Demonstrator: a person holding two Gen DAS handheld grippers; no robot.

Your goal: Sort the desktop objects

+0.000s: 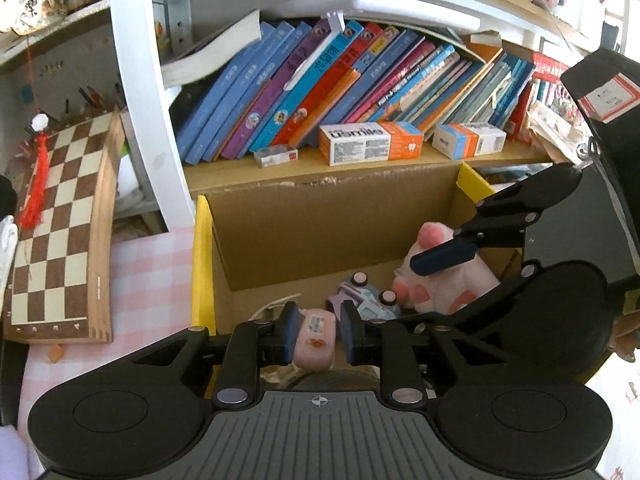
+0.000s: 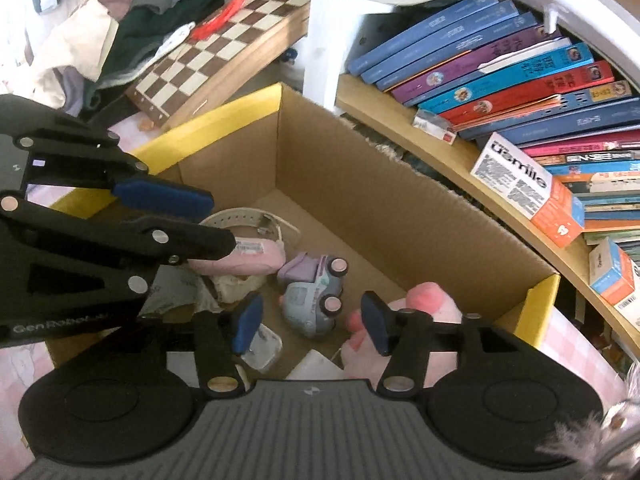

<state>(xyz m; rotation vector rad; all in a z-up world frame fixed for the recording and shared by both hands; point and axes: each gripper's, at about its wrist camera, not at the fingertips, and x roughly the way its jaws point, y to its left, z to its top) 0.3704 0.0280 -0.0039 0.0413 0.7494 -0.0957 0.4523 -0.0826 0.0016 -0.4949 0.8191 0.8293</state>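
An open cardboard box (image 1: 300,232) with yellow flap edges holds the sorted items. My left gripper (image 1: 320,334) hangs over its near left part, open. A pink pouch with a label (image 1: 316,338) shows between its pads, with a gap at the right pad, and lies on the box floor (image 2: 256,256). My right gripper (image 2: 312,330) is open over a pale blue and lilac toy car (image 2: 316,300). A pink plush animal (image 2: 424,308) rests against the outside of its right finger. In the left wrist view the right gripper's blue pad (image 1: 444,258) crosses the plush (image 1: 452,284).
A white strap (image 2: 248,216) and a small white container (image 2: 264,344) also lie in the box. Leaning books (image 1: 320,80) and orange-white cartons (image 1: 372,144) fill the shelf behind. A chessboard (image 1: 60,220) stands left on the pink checked cloth (image 1: 152,280). Clothes (image 2: 120,20) are heaped beyond.
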